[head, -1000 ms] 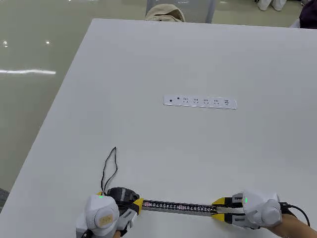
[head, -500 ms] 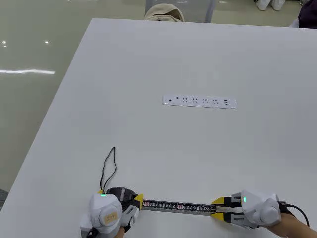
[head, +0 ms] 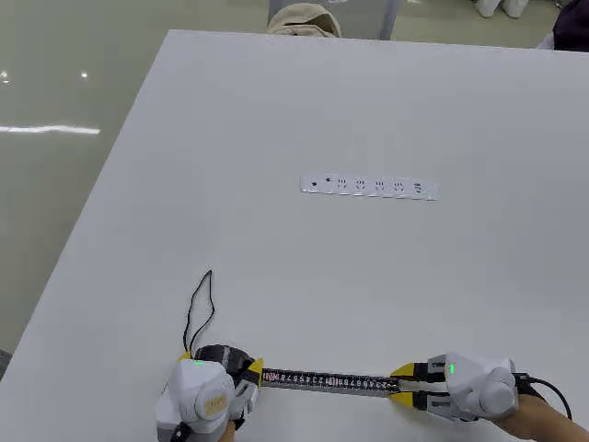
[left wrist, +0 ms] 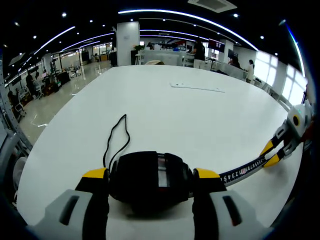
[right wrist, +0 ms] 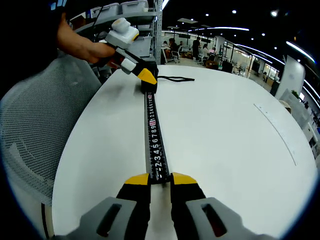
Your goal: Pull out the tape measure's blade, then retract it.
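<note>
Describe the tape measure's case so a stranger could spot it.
On the white table, look at the near edge. The case is the black rounded body clamped in the yellow-tipped jaws of the left gripper. A thin black cord loops off it, and a numbered blade runs to the right gripper.

We're in a big open-plan office: beyond the white table (left wrist: 165,110) we see desks (left wrist: 160,56) w/ people (left wrist: 199,51), strip lights (left wrist: 190,17) overhead, glossy floor (head: 55,184) left of it, mesh chair (right wrist: 35,135) beside it.

The blade (right wrist: 153,130) tip hidden between the right gripper's (right wrist: 160,178) fingers; tape measure case (head: 221,354) partly covered by the left gripper (head: 223,366).
</note>
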A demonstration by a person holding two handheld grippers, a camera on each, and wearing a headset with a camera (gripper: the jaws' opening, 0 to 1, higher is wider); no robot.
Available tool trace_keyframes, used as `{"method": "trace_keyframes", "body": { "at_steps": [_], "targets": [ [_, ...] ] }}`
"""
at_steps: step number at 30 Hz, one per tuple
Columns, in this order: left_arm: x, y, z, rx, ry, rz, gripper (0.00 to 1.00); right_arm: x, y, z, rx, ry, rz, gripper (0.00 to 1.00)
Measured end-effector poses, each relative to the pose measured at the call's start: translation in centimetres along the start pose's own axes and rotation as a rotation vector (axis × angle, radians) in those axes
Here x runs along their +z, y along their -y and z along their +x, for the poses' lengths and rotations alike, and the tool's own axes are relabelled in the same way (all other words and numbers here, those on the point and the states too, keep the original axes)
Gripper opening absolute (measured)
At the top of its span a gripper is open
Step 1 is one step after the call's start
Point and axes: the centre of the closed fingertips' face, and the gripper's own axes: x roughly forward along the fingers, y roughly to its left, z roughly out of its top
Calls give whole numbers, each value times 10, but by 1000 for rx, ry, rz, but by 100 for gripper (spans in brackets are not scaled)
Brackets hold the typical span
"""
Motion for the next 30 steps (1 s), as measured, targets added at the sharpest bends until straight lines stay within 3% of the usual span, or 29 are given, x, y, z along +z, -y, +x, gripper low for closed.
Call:
{"method": "trace_keyframes", "body": {
  "at_steps": [8, 30],
  "targets": [
    [0, -1, 0, 11, -12, 18, 64, 2, 0, -2, -8, -2, -8, 13],
    [0, -1, -2, -40, -12, 7, 61, 11, 1, -7, -24, 16, -18, 13]
  ]
}}
